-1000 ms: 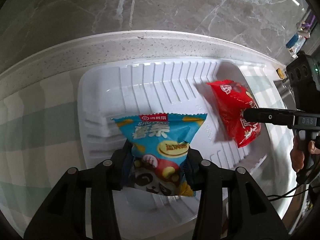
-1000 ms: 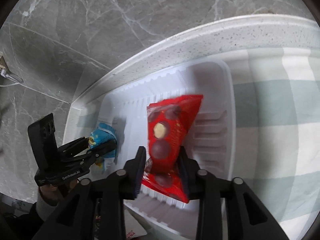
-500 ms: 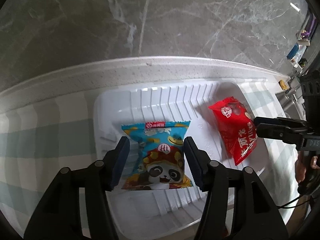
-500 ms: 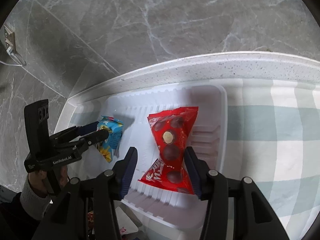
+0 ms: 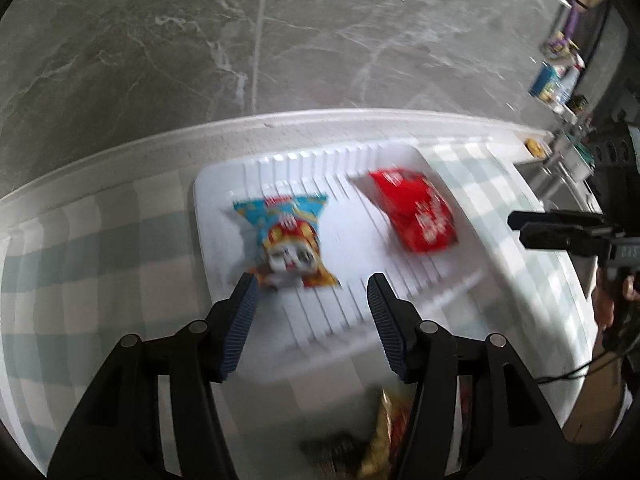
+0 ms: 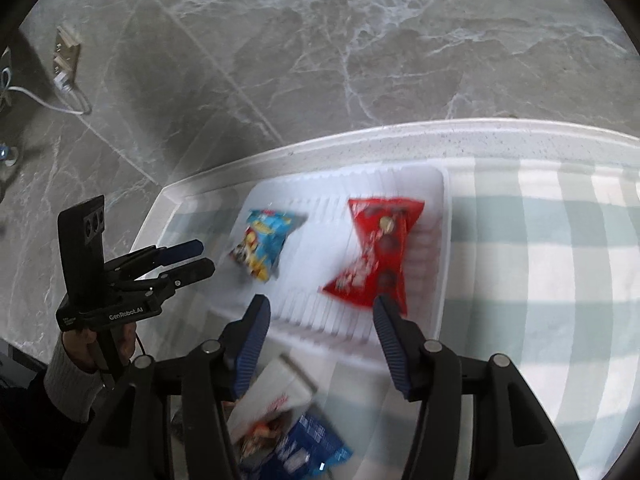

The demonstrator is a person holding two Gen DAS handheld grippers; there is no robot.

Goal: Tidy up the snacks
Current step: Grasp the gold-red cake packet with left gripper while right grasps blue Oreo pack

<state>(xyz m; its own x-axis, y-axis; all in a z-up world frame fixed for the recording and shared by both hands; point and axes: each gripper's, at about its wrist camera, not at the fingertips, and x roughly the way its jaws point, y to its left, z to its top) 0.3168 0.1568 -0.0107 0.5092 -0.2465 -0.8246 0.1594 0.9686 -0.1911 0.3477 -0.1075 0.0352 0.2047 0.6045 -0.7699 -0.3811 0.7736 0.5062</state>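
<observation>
A blue panda snack bag (image 5: 286, 240) lies flat in the left half of the white ribbed tray (image 5: 216, 208). A red snack bag (image 5: 416, 214) lies in the right half. My left gripper (image 5: 312, 284) hangs open above the tray's near edge, just behind the blue bag, with nothing between its fingers. In the right wrist view the red bag (image 6: 376, 252) lies just beyond my right gripper (image 6: 320, 304), whose jaws are opening and hold nothing. That view also shows the blue bag (image 6: 264, 244), the tray (image 6: 444, 240) and the left gripper (image 6: 206, 257), held by a hand.
Loose snack packets (image 6: 288, 432) lie on the green-checked cloth (image 6: 540, 240) in front of the tray, seen blurred as snack packets (image 5: 384, 440) in the left wrist view. A grey marble wall (image 5: 320, 40) rises behind the counter's raised white edge. A wall socket (image 6: 64, 60) with a cable sits far left.
Both grippers let go of their bags, which now lie in the tray. Both opened and drew back and up from the tray.
</observation>
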